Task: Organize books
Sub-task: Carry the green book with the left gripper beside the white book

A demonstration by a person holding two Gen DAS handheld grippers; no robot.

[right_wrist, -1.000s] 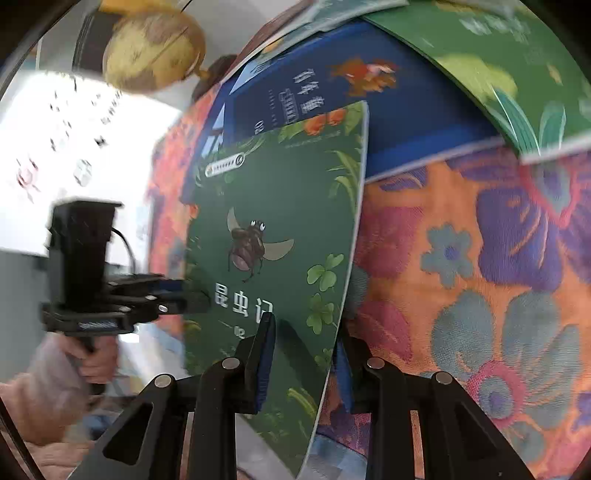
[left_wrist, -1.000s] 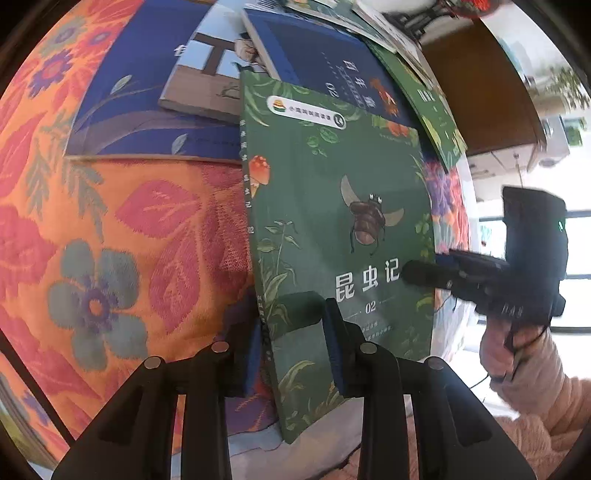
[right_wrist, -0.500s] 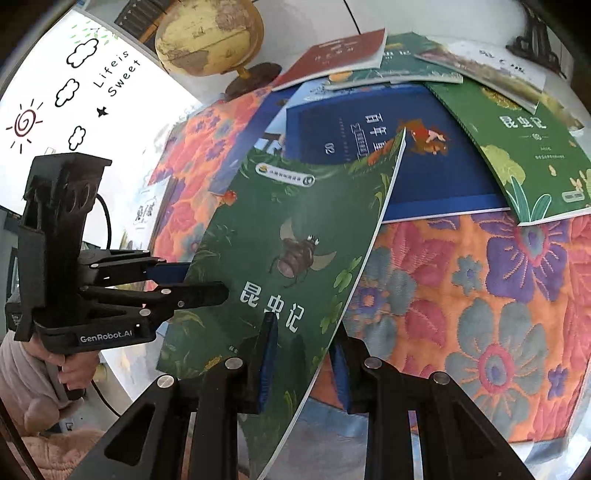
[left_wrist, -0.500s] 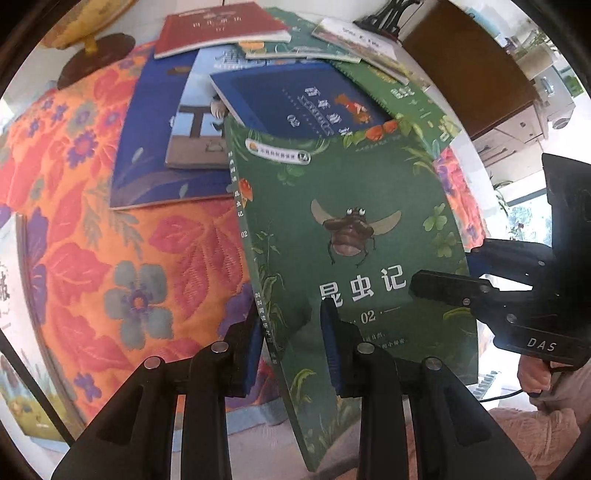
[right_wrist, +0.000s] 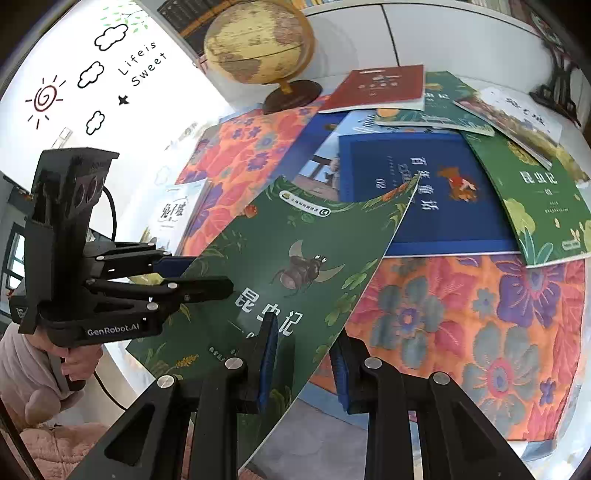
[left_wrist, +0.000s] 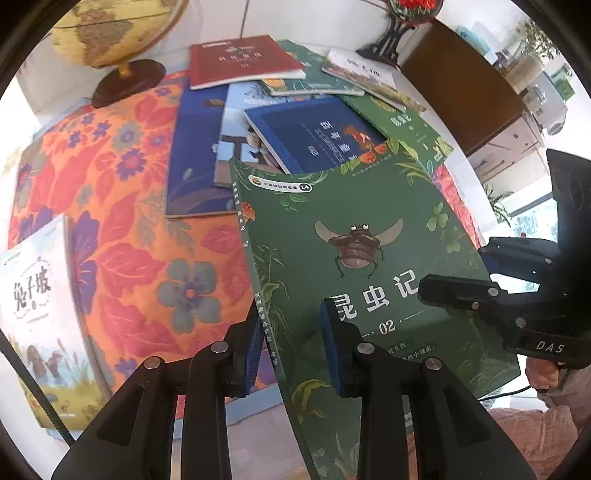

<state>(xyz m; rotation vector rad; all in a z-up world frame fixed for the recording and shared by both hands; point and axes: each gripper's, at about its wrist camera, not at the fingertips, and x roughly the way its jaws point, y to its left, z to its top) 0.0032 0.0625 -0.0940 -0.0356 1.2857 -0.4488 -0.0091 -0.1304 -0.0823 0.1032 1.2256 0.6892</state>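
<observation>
Grippers on both sides of a dark green paperback with a beetle on its cover (left_wrist: 354, 258), which is lifted and tilted above an orange floral-patterned quilted cloth (left_wrist: 122, 258). The left gripper (left_wrist: 290, 354) pinches the book's spine edge between its blue-padded fingers (left_wrist: 330, 347), one pad over the cover and one under it. The right gripper (right_wrist: 304, 365) clamps the opposite, open edge of the same book (right_wrist: 295, 258), one pad on the cover and the other beneath. In the left wrist view, the right gripper (left_wrist: 443, 288) enters from the right over the cover's lower corner; in the right wrist view, the left gripper (right_wrist: 207, 277) enters from the left.

Ahead of both grippers, a scatter of overlapping books lies on the cloth: a navy blue book with white characters (left_wrist: 314, 133) just beyond the held book's far edge, a second green insect book (right_wrist: 535, 199) ahead and to the right, and a dark red book (left_wrist: 240, 59) farthest ahead. A yellow-brown globe on a dark round base (left_wrist: 110, 33) stands ahead left. A pale illustrated book (left_wrist: 37, 314) lies left of the left gripper.
</observation>
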